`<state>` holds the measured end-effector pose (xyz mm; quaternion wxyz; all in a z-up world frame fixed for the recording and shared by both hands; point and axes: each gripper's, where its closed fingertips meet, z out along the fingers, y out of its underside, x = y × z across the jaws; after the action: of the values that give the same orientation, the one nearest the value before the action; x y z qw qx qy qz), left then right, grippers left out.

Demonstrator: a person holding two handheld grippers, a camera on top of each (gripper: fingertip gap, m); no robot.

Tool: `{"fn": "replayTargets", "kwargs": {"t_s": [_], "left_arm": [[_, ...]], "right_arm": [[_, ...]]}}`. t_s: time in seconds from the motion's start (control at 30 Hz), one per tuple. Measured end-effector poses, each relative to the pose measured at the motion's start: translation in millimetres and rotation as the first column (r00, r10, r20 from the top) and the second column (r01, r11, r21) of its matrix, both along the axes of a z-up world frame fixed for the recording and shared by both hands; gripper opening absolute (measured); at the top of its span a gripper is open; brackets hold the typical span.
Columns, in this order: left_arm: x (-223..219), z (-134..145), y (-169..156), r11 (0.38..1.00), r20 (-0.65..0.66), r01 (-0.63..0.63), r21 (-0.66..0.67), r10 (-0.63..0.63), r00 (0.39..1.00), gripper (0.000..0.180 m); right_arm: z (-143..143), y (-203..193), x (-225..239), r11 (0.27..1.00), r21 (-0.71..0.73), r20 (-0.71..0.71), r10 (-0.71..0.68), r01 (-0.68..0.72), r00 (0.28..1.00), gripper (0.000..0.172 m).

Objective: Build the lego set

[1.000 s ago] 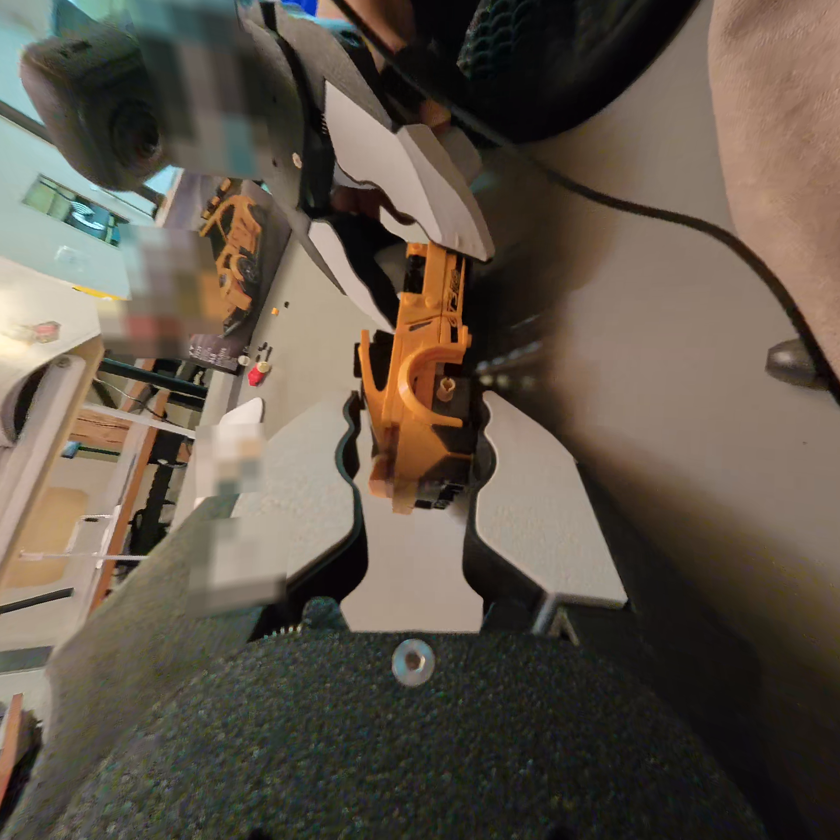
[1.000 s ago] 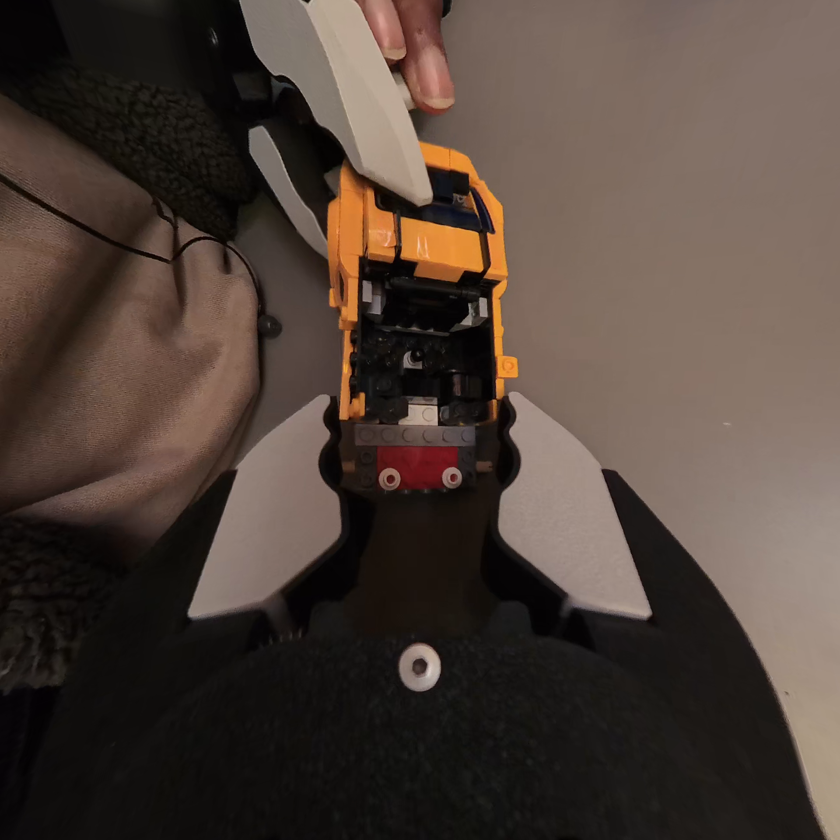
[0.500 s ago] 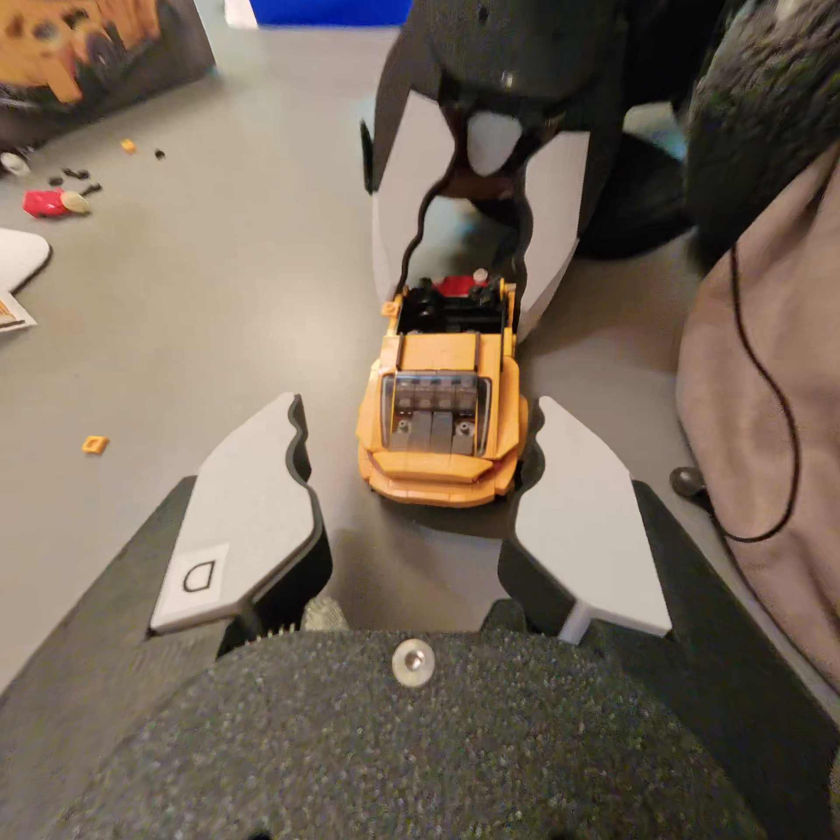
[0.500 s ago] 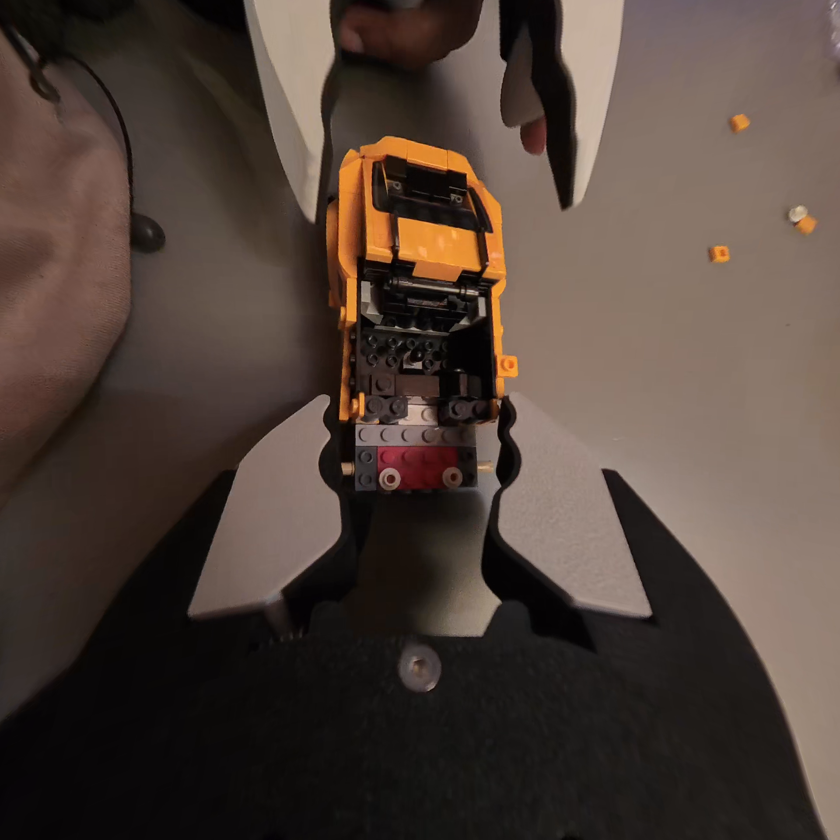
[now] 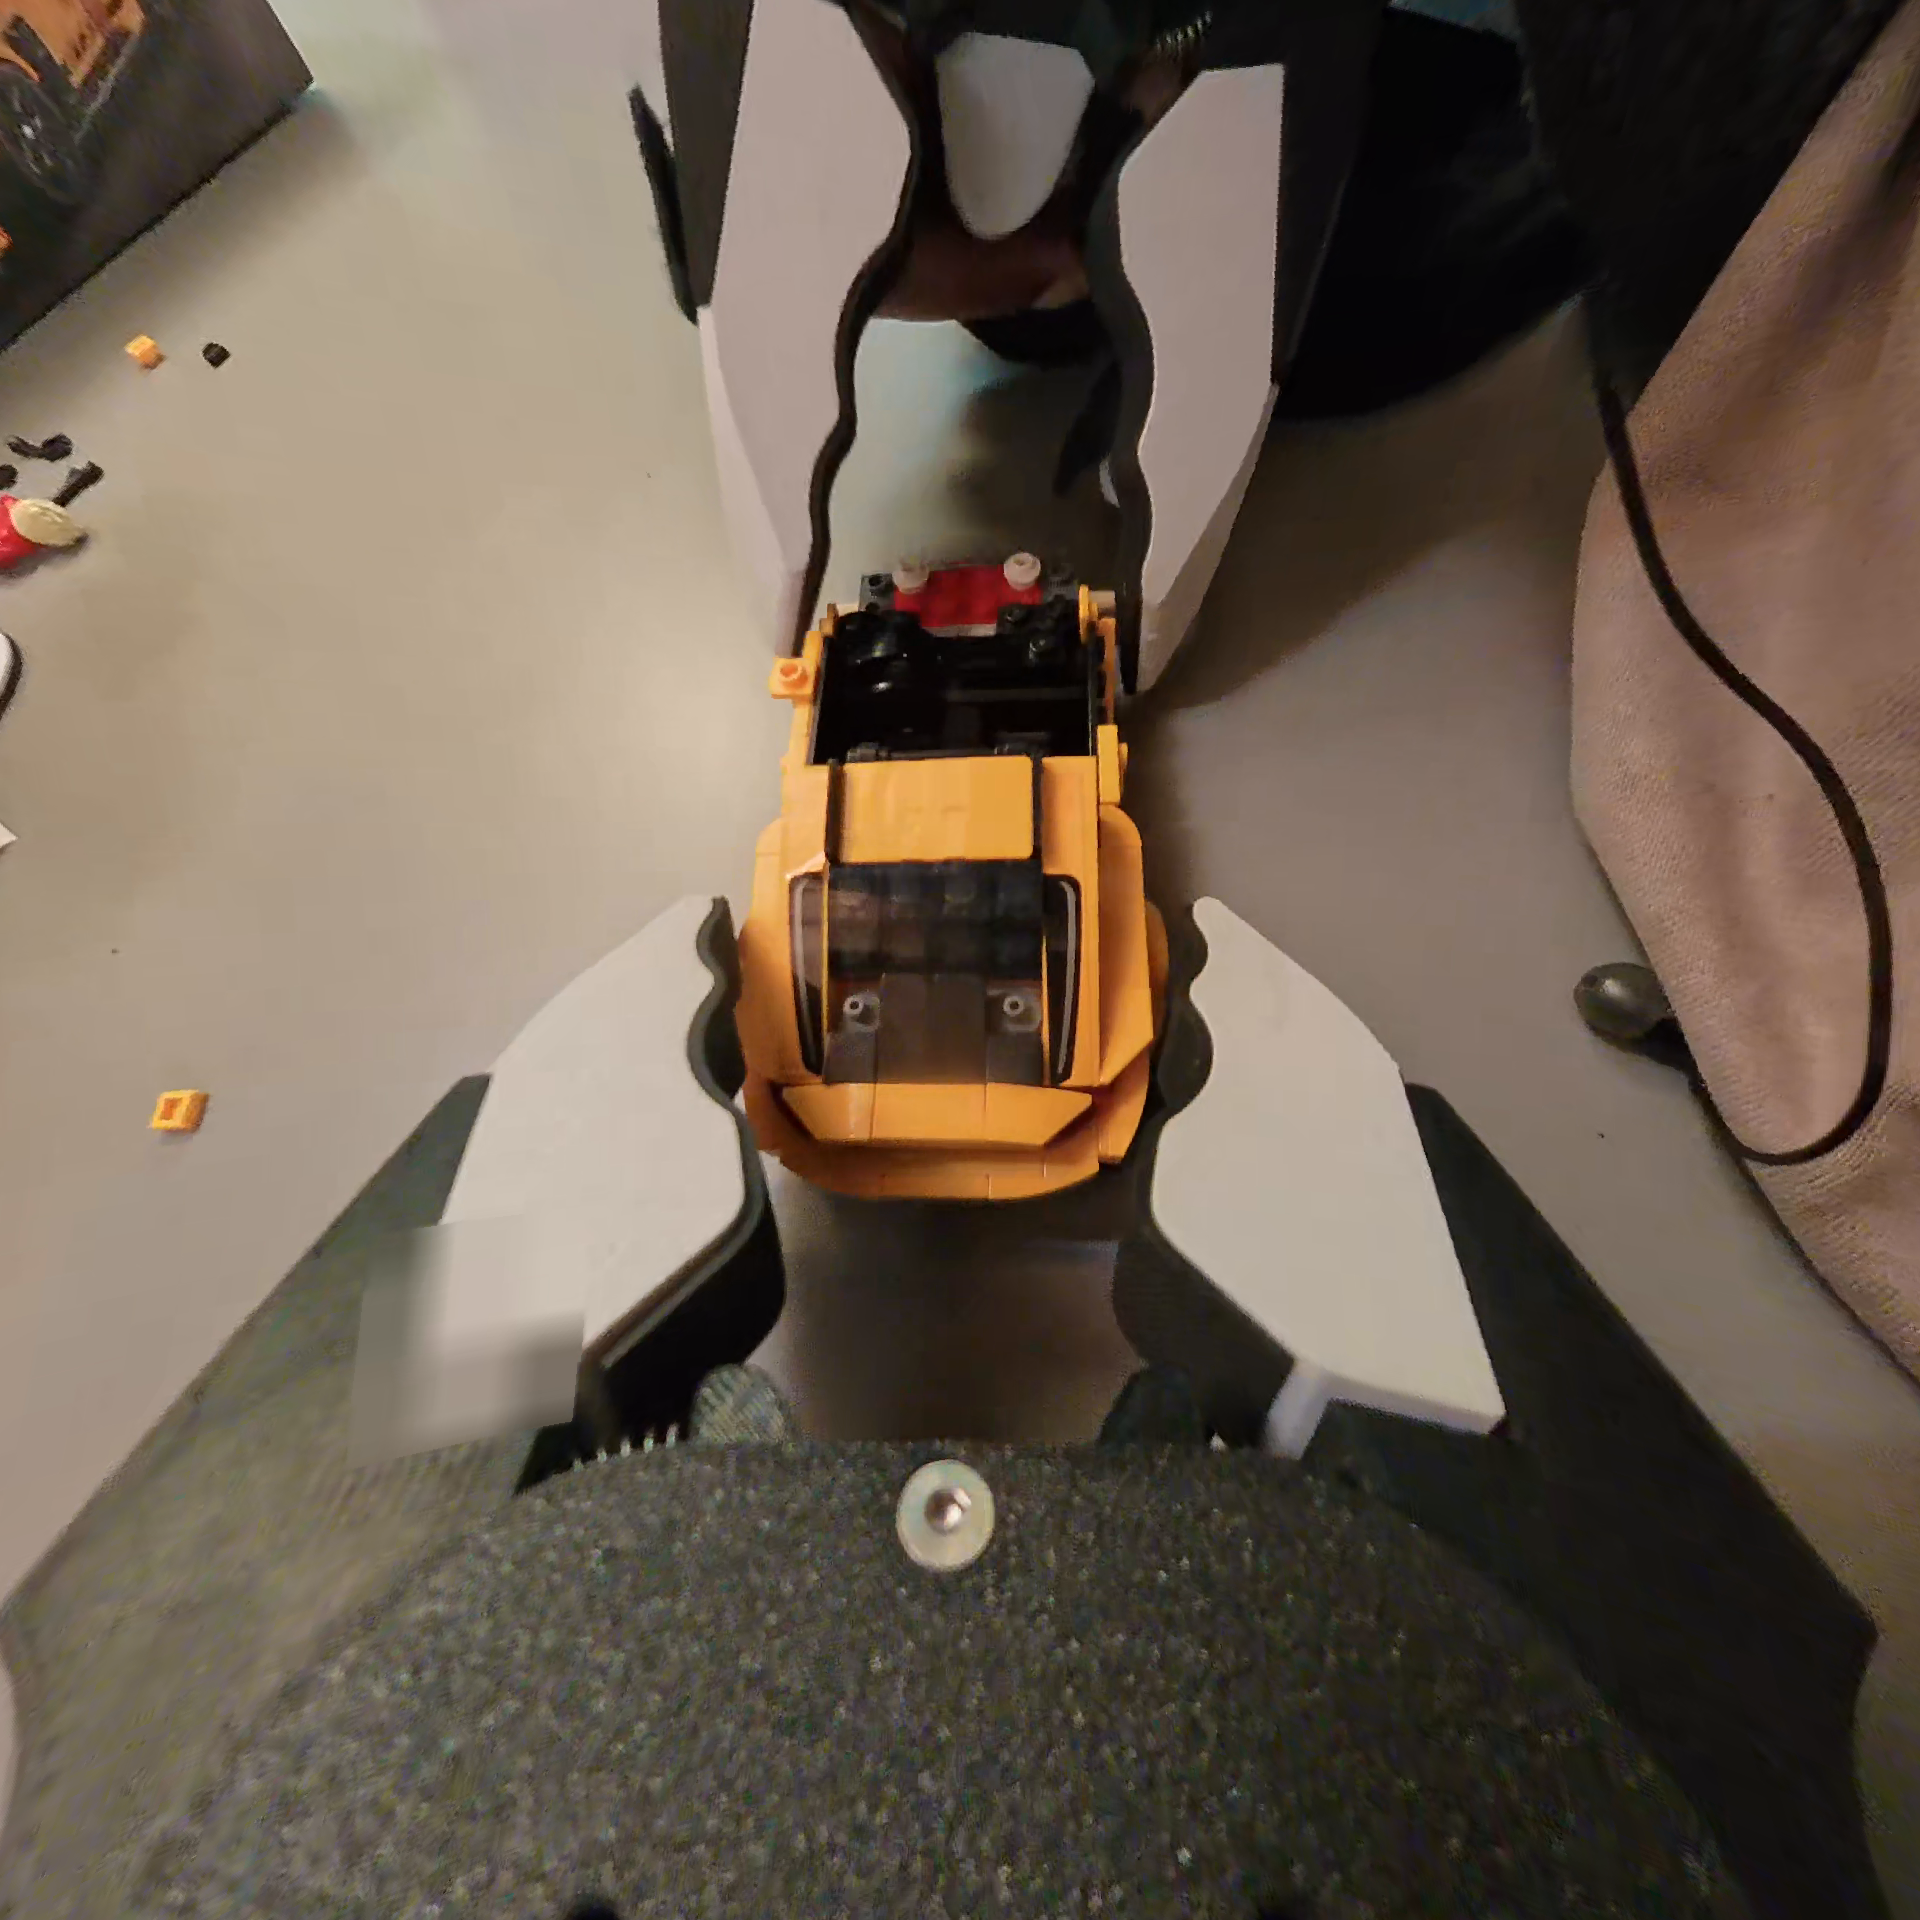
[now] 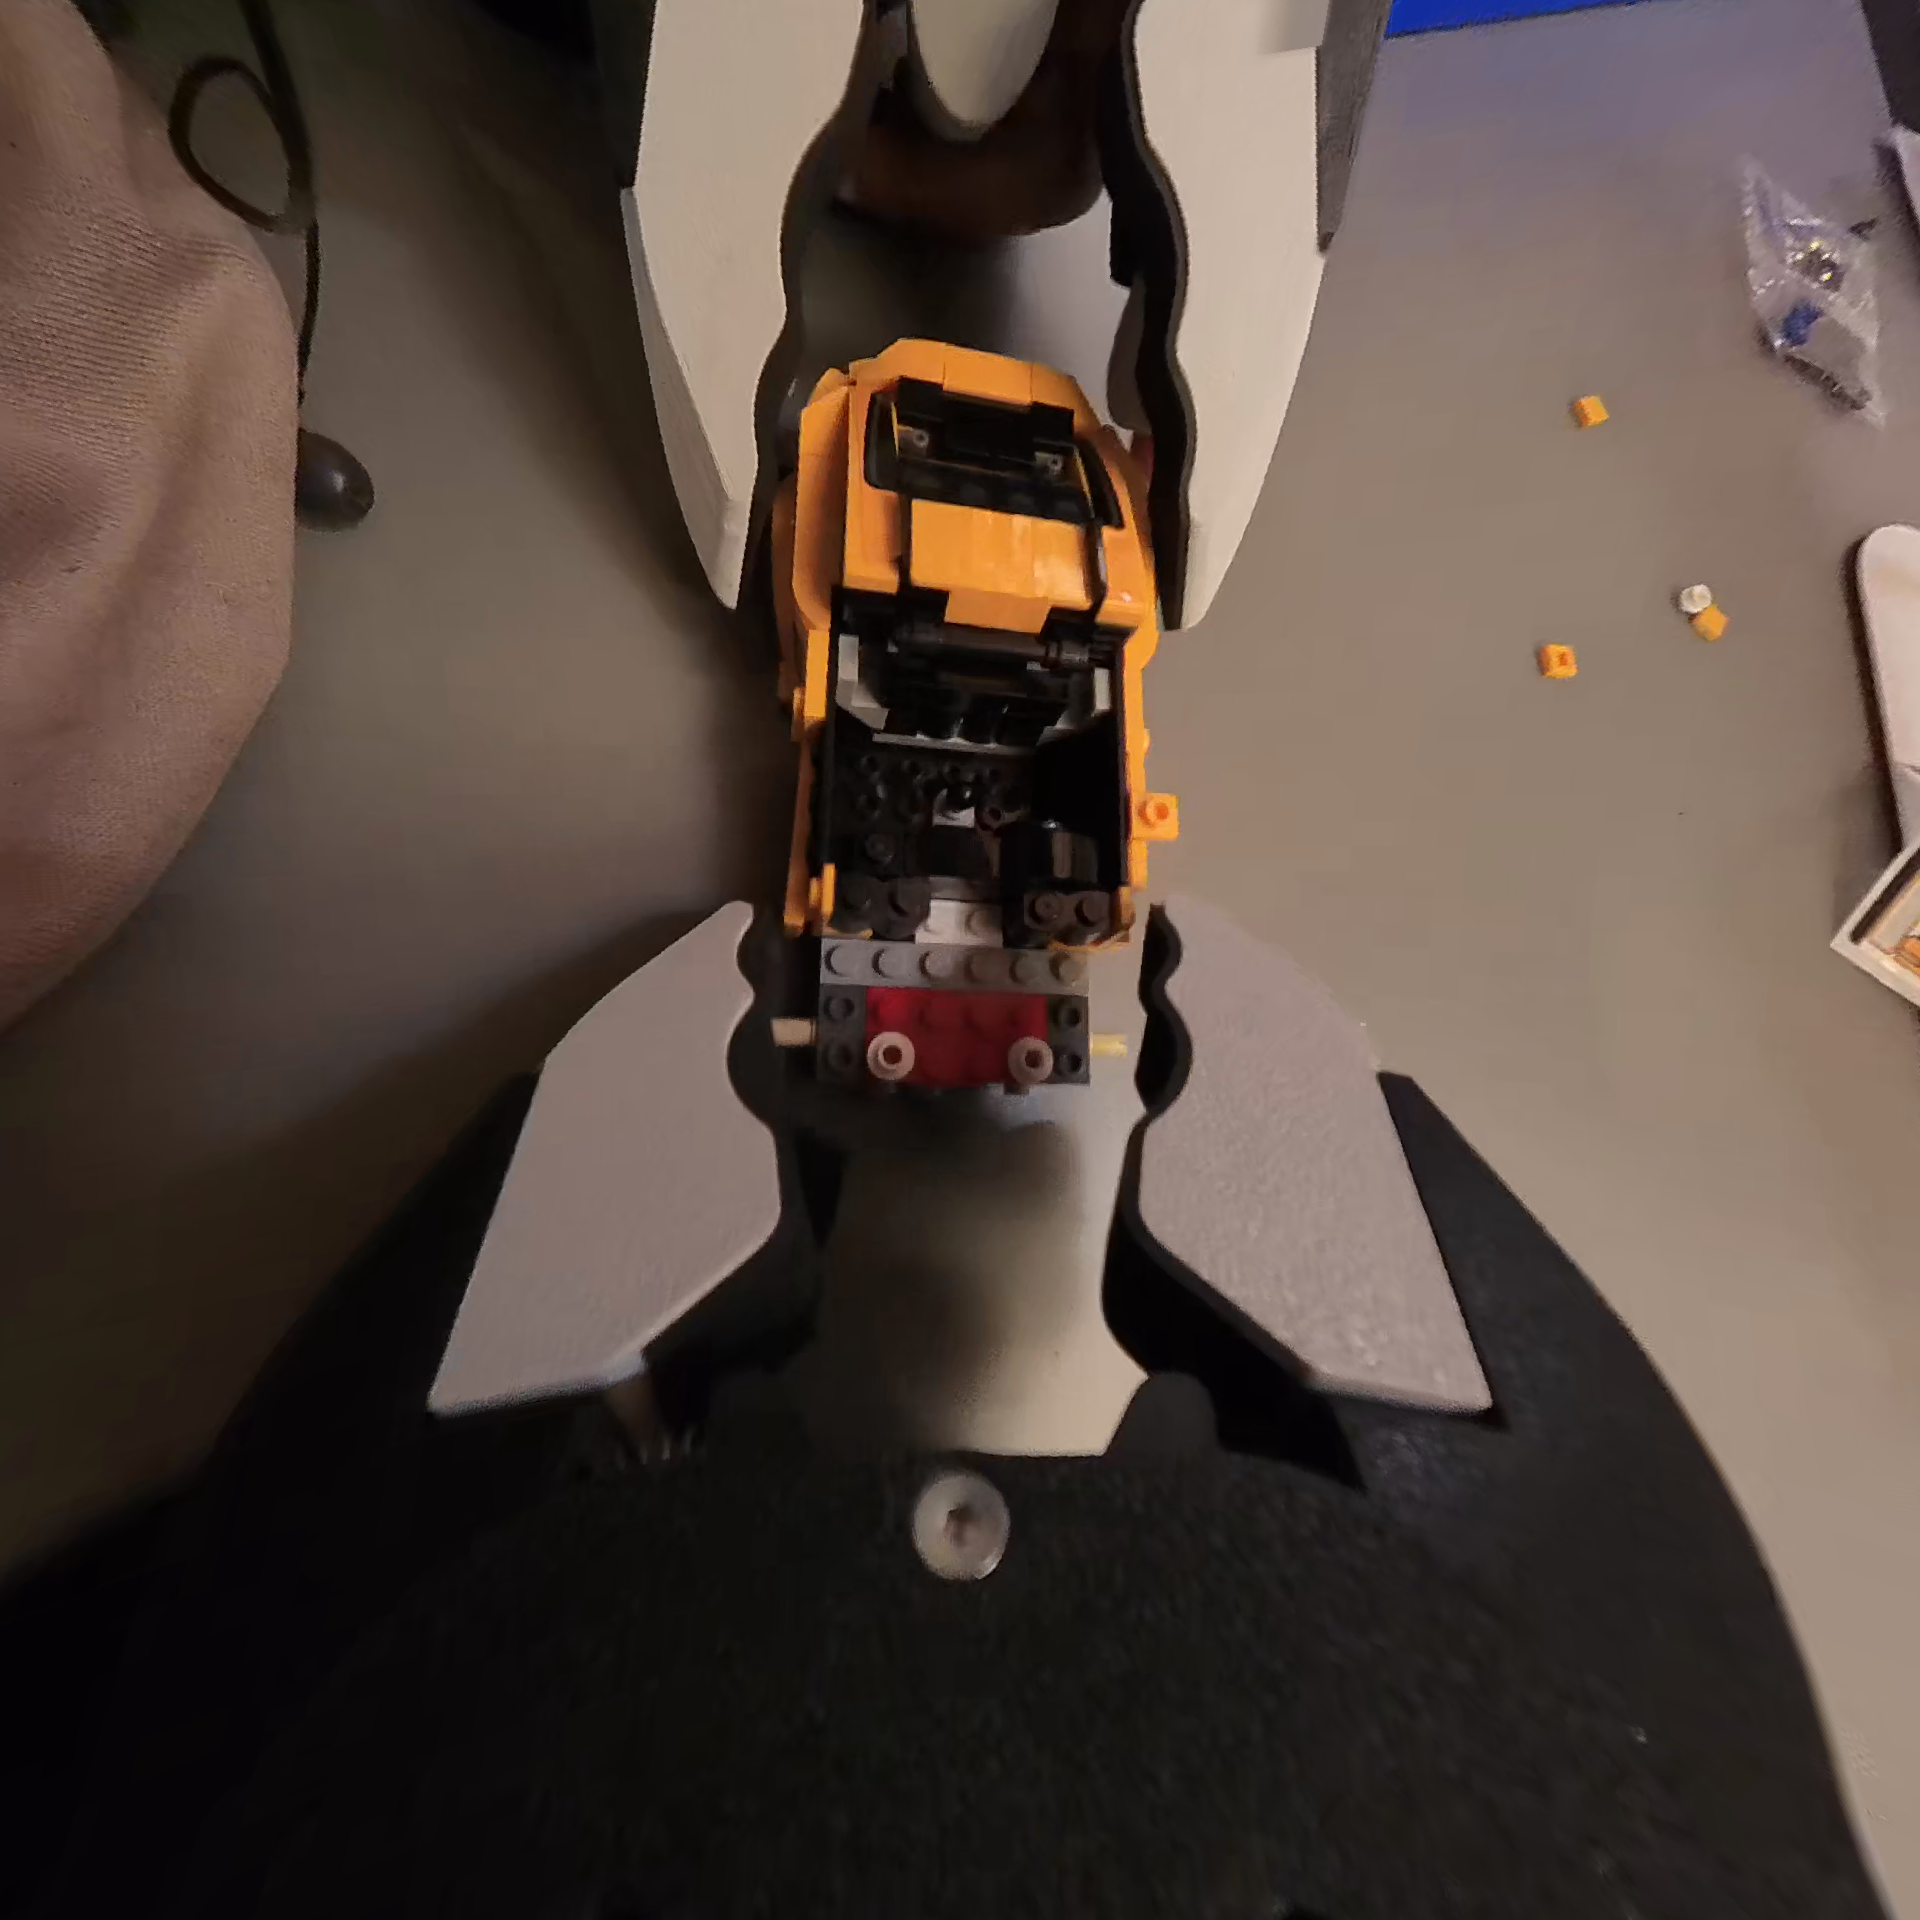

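My left tool [image 5: 951, 1023] and right tool [image 6: 956, 1023] each clamp an end of the unfinished orange brick-built toy car [image 5: 951, 883]; uneven squeezing could pop bricks loose.

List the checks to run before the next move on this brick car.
1. Orange brick car upright, wheels down: ok.
2. Right tool straddles the car's rear end: ok.
3. Left tool straddles the car's front end: ok.
4. Left tool's pads pressing on the body: cannot tell.
5. Loose orange piece clear of both tools: ok.
6. Black cord clear of the car: ok.
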<state>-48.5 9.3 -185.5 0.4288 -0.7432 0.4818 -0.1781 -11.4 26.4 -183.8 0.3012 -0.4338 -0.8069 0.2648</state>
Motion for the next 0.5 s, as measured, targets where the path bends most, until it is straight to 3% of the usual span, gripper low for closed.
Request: {"fn": "replayTargets", "kwargs": {"t_s": [0.5], "left_arm": [[0, -2, 0, 0.999, 0.013, 0.001, -0.046, 0.0, 1.0, 0.079]], "right_arm": [[28, 8, 11, 0.982, -0.183, -0.125, 0.027, -0.05, 0.992, 0.068]]}}
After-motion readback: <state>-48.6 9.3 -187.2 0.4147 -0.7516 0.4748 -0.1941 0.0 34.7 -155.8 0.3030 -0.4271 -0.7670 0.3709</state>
